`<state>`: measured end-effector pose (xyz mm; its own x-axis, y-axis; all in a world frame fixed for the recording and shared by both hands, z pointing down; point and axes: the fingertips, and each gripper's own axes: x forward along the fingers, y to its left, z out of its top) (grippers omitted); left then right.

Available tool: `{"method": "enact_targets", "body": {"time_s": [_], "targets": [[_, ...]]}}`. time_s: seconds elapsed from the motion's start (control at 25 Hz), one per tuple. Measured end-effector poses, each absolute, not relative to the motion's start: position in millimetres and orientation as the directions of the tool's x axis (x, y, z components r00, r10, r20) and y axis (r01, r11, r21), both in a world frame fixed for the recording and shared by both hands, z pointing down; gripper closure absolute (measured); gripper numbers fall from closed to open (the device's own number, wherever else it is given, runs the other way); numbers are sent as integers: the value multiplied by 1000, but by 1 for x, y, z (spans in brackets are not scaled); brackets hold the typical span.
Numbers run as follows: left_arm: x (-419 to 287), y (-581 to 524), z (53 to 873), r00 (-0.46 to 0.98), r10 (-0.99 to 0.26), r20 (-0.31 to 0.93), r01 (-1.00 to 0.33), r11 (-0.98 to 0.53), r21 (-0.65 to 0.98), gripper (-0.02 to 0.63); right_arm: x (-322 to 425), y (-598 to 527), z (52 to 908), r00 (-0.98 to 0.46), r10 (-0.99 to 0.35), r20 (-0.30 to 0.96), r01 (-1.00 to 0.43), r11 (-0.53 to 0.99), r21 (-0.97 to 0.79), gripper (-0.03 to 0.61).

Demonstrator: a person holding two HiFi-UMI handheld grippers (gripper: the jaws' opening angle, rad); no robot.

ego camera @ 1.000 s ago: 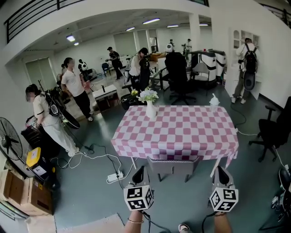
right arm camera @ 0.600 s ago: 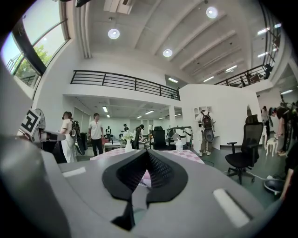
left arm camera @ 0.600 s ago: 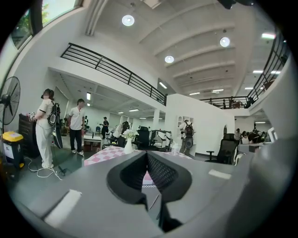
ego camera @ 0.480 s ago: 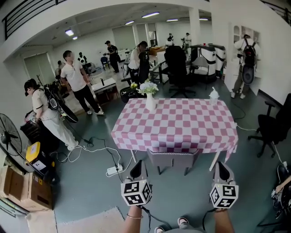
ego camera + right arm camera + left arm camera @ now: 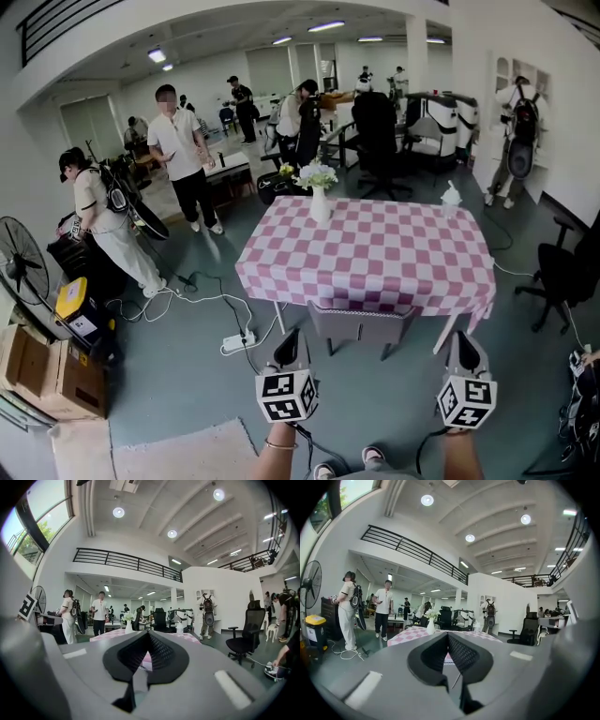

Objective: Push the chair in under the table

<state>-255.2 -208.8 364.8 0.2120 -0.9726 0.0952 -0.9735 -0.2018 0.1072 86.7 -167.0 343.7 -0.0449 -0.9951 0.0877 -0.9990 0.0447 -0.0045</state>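
I stand facing a table (image 5: 394, 262) covered in a pink-and-white checked cloth, straight ahead at twelve o'clock. The grey chair (image 5: 362, 323) sits at the middle of the table's near edge, directly in front of me. Its backrest is turned toward me, so it faces twelve o'clock, into the table. The top of the backrest meets the hanging edge of the cloth, and two legs show below it. The backrest's long axis runs from nine to three o'clock, parallel with the table's near edge.

I hold my left gripper (image 5: 291, 337) near the chair at its eight o'clock, and my right gripper (image 5: 462, 339) further off at its four o'clock. Both point level toward the table. On each, the jaws are pressed fully together with nothing between them.

A white vase of flowers (image 5: 321, 202) stands on the table's far-left corner, at eleven o'clock.
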Motion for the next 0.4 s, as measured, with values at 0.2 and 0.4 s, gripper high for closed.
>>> {"method": "enact_targets", "body": {"time_s": [0.2,0.4], "targets": [[-254,-208,365,200,-974,102,-977,-190,101,612,90,-168,344,-46,-995,91,-999,45,-6,569],[-254,-210,366,196,-974,109,-978,-186,95,612,90,-168,346,-50,-994,101,-999,49,-16,569]]}}
